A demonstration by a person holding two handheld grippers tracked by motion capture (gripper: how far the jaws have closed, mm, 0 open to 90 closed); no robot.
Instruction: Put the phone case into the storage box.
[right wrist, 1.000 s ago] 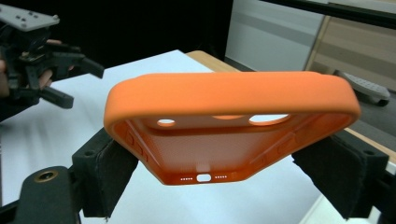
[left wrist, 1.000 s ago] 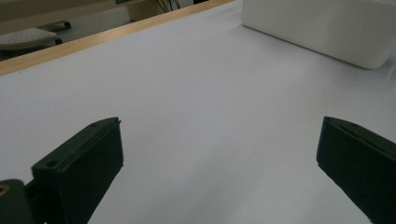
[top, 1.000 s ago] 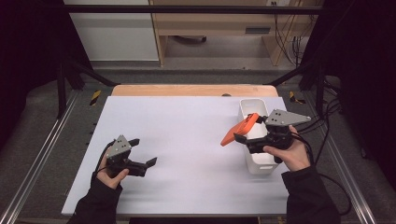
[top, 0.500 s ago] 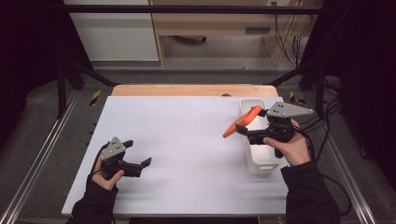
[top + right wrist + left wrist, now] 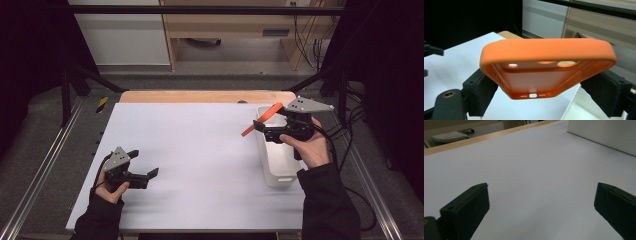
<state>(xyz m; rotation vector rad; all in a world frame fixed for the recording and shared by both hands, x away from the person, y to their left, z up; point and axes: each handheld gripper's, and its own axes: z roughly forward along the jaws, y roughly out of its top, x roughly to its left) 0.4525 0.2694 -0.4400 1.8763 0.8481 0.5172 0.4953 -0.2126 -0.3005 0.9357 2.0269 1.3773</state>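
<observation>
Gripping orange phone case [image 5: 544, 72] w/ right gripper [image 5: 260, 126], jaws clamping its two long edges.
Case is sticking out tilted, raised above the left rim of the white bin [image 5: 280, 172] at the table's [image 5: 200, 145] right side. Left gripper [image 5: 150, 174] is resting low on table near front-left, jaws standing wide apart w/ nothing between.

A white-topped bench [image 5: 200, 150] with a pale wooden far edge stands on grey carpeted floor [image 5: 210, 80]. Beyond it a light wooden desk [image 5: 230, 25] stands beside a white cabinet [image 5: 120, 40]. Black curtains [image 5: 30, 50] darken both sides.
</observation>
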